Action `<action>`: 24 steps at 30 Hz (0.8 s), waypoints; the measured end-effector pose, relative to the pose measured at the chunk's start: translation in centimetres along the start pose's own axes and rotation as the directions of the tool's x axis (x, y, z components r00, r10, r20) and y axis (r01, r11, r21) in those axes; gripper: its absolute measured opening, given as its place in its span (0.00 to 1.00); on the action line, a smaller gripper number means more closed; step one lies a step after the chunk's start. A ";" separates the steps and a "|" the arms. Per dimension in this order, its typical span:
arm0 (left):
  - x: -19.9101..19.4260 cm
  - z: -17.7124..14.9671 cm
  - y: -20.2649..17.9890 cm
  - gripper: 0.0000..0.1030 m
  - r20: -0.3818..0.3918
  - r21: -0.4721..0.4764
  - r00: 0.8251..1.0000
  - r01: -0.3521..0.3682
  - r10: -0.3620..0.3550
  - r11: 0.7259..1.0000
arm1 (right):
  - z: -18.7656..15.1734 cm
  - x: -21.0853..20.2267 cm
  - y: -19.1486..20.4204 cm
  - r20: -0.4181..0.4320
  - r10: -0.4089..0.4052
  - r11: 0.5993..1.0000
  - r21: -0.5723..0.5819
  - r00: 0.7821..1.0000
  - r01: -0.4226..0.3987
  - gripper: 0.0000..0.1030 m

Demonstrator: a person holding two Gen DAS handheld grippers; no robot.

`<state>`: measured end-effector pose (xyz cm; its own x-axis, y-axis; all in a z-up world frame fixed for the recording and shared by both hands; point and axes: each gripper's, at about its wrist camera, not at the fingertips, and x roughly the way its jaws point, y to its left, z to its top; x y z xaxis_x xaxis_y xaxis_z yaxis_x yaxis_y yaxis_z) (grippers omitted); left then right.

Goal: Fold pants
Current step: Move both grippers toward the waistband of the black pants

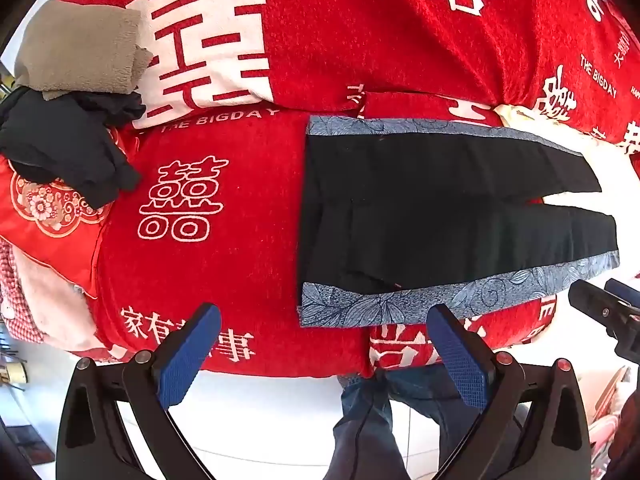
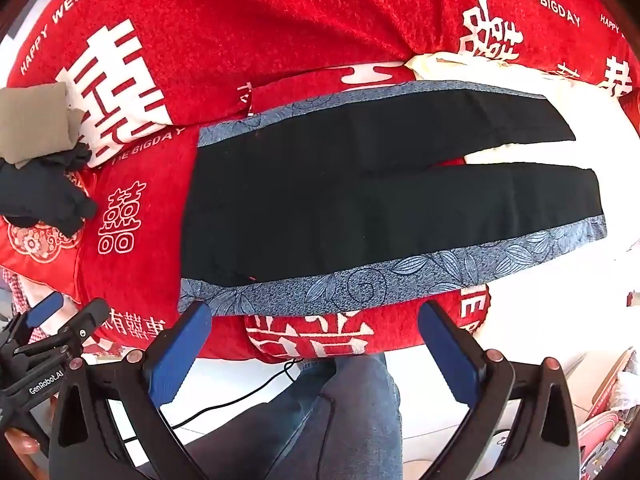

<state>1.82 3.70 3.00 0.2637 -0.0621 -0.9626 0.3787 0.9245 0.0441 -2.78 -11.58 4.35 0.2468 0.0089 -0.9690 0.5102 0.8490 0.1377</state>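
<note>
Black pants with blue floral side stripes [image 2: 360,200] lie flat, unfolded, on red blanket-covered bed [image 2: 280,40]; all folds remain. My left tongs [image 1: 324,356] and right tongs [image 2: 316,352] gape wide, empty.

Bright, even daylight in both wrist views, strong fisheye bending with dark vignette at the corners, white sheet [image 2: 532,76] blown out to glare, black pants [image 1: 440,208] swallowing all fold detail, red blanket [image 1: 360,40] sharp mid-frame, softer toward the rim
</note>
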 end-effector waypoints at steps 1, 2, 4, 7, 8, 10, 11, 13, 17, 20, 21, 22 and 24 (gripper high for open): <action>0.0 0.0 0.0 1.00 0.001 0.000 1.000 0.000 0.000 1.000 | -0.1 0.0 0.1 0.001 -0.001 1.000 -0.002 1.000 0.001 1.00; -0.1 0.0 0.0 1.00 0.002 0.001 1.000 -0.002 0.002 1.000 | -0.1 -0.1 0.1 0.001 -0.001 1.000 -0.003 1.000 0.001 1.00; -0.2 -0.1 0.0 1.00 0.004 0.005 1.000 -0.007 0.006 1.000 | -0.2 -0.3 0.2 0.004 0.000 1.000 -0.005 1.000 0.000 1.00; -0.3 -0.4 -0.1 1.00 0.008 0.010 1.000 -0.007 0.007 1.000 | 0.1 -0.4 0.1 0.004 0.001 1.000 0.000 1.000 -0.001 1.00; -0.4 -0.4 -0.2 1.00 0.010 0.013 1.000 -0.009 0.009 1.000 | -0.5 -0.3 0.1 -0.001 0.004 1.000 0.002 1.000 -0.004 1.00; -0.4 -0.5 -0.1 1.00 0.012 0.014 1.000 -0.007 0.007 1.000 | -0.6 -0.4 0.1 0.000 0.003 1.000 0.008 1.000 -0.003 1.00; -0.4 -0.6 -0.2 1.00 0.012 0.014 1.000 -0.009 0.009 1.000 | -0.7 -0.3 -0.1 0.004 0.007 1.000 0.012 1.000 -0.007 1.00; -0.5 -0.7 -0.1 1.00 0.013 0.013 1.000 -0.011 0.011 1.000 | -0.8 -0.5 -0.2 0.016 0.015 1.000 0.012 1.000 -0.015 1.00; -0.6 -0.9 0.0 1.00 0.014 0.011 1.000 -0.015 0.015 1.000 | -1.2 -0.6 -0.2 0.023 0.018 1.000 0.014 1.000 -0.018 1.00; -0.6 -1.1 0.0 1.00 0.007 0.012 1.000 -0.016 0.016 1.000 | -1.3 -0.7 -0.2 0.034 0.041 0.999 0.016 0.999 -0.041 1.00; -0.5 -1.2 0.1 1.00 0.006 0.011 1.000 -0.016 0.016 1.000 | -1.5 -0.7 -0.2 0.035 0.041 0.999 0.014 0.999 -0.041 1.00; -0.5 -1.3 0.2 1.00 0.006 0.009 1.000 -0.016 0.016 1.000 | -1.6 -0.7 -0.1 0.038 0.047 0.999 0.014 0.998 -0.047 1.00; -0.5 -1.3 0.2 1.00 0.006 0.008 1.000 -0.016 0.016 1.000 | -1.9 -0.7 0.0 0.036 0.049 0.999 0.012 0.998 -0.049 1.00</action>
<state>0.58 4.45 3.17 0.2747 -0.0491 -0.9603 0.3811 0.9225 0.0619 -4.51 -10.63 4.63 0.3009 0.0309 -0.9532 0.5070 0.8413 0.1874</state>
